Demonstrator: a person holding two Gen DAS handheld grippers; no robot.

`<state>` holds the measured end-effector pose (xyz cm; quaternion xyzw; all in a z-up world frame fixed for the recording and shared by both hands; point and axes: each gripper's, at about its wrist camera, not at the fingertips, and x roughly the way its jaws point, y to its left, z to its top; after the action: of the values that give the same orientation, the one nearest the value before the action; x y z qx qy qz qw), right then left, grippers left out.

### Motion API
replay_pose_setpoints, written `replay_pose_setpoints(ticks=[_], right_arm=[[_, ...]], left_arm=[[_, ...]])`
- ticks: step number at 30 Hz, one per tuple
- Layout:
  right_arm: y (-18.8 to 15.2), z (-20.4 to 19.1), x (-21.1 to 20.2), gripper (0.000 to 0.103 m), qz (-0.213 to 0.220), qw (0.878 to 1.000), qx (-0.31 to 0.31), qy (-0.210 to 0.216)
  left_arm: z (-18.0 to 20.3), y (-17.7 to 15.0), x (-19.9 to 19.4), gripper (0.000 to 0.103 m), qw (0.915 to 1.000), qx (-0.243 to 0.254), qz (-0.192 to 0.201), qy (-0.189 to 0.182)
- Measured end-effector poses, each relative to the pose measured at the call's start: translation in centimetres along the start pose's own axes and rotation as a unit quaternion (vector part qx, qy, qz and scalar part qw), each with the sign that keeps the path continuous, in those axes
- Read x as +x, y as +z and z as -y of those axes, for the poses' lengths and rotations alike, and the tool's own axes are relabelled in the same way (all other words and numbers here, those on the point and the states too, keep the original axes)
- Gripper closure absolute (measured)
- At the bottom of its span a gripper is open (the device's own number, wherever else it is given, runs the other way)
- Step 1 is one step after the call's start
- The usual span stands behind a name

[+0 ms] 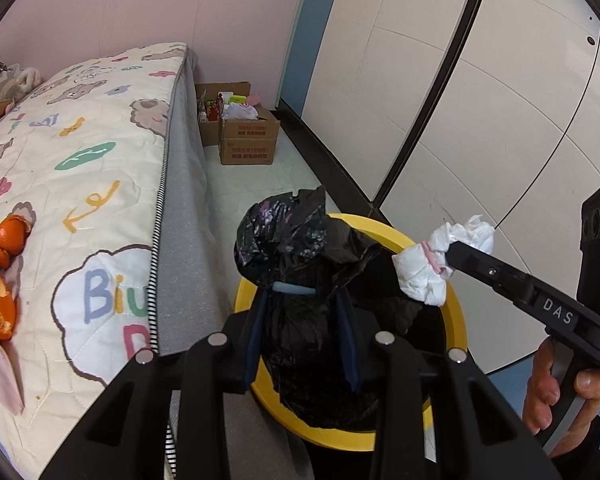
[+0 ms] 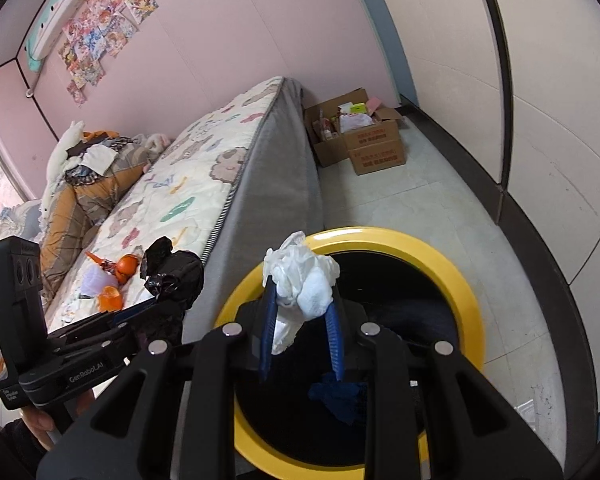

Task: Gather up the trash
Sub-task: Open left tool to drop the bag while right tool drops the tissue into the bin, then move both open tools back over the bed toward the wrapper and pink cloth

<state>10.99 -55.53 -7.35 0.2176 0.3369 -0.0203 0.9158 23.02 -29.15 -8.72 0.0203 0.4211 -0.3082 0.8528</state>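
Observation:
My left gripper (image 1: pixel 300 294) is shut on a crumpled black plastic bag (image 1: pixel 296 248), which hangs over the near left edge of a yellow-rimmed bin (image 1: pixel 380 228). My right gripper (image 2: pixel 300 288) is shut on a wad of white tissue (image 2: pixel 304 272), held above the bin's rim (image 2: pixel 456 268) and dark inside. The left wrist view shows the right gripper (image 1: pixel 450 256) coming in from the right with the tissue (image 1: pixel 424 276). Over by the bed edge, the right wrist view shows the left gripper (image 2: pixel 156 300) with the black bag (image 2: pixel 176 272).
Orange peels (image 1: pixel 4 240) and wrappers lie on the patterned bed (image 1: pixel 100 160) left of the bin. Cardboard boxes (image 1: pixel 248 140) stand on the floor at the far wall. Pale cabinet panels (image 1: pixel 460 100) run along the right. A hand (image 1: pixel 560 392) grips the right tool's handle.

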Motion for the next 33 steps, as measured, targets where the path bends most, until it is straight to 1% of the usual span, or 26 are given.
replay_pose_setpoints(ticks=[6,9,12,14,15,17,18,20,22,26,28,33], right_arm=[[0.1,1.2,0.8,0.078,-0.004,1.000,0.015,0.000],[0.1,1.7,1.0,0.076,-0.004,1.000,0.023,0.002],[0.2,1.9,1.1,0.075,-0.004,1.000,0.031,0.006],[0.3,2.1,0.9,0.069,0.000,0.999,0.036,0.006],[0.2,2.1,0.7,0.064,0.002,0.999,0.040,0.003],[0.4,2.3,0.5,0.059,0.006,0.999,0.049,0.000],[0.4,2.4,0.2,0.056,0.008,0.999,0.052,-0.002],[0.5,2.6,-0.2,0.054,0.013,0.998,0.059,-0.008],[0.6,2.9,-0.6,0.051,0.017,0.998,0.065,-0.010],[0.4,3.1,-1.3,0.047,0.023,0.997,0.070,-0.013],[0.3,2.9,-1.5,0.045,0.024,0.997,0.068,-0.010],[0.0,1.5,-1.9,0.043,0.024,0.998,0.050,0.004]], left_arm=[[0.8,-0.1,1.3,0.073,0.9999,0.010,-0.008,0.000],[0.9,0.0,1.5,0.067,0.9998,0.016,-0.005,-0.007],[1.1,-0.1,1.3,0.059,0.9997,0.023,0.002,-0.012],[1.1,-0.2,1.1,0.050,0.9996,0.025,0.008,-0.012],[1.1,-0.2,1.0,0.048,0.9996,0.025,0.009,-0.013],[0.8,-0.2,0.7,0.035,0.9996,0.018,0.013,-0.018],[0.8,-0.3,0.5,0.032,0.9996,0.014,0.014,-0.021],[0.4,-0.3,0.1,0.024,0.9995,0.004,0.020,-0.024],[0.0,-0.4,-0.4,0.018,0.9993,-0.006,0.026,-0.026],[-0.9,-0.3,-1.3,0.012,0.9988,-0.021,0.038,-0.023],[-1.6,-0.3,-1.8,0.011,0.9985,-0.028,0.046,-0.014],[-3.6,-0.5,-3.1,0.010,0.9974,-0.047,0.054,0.006]])
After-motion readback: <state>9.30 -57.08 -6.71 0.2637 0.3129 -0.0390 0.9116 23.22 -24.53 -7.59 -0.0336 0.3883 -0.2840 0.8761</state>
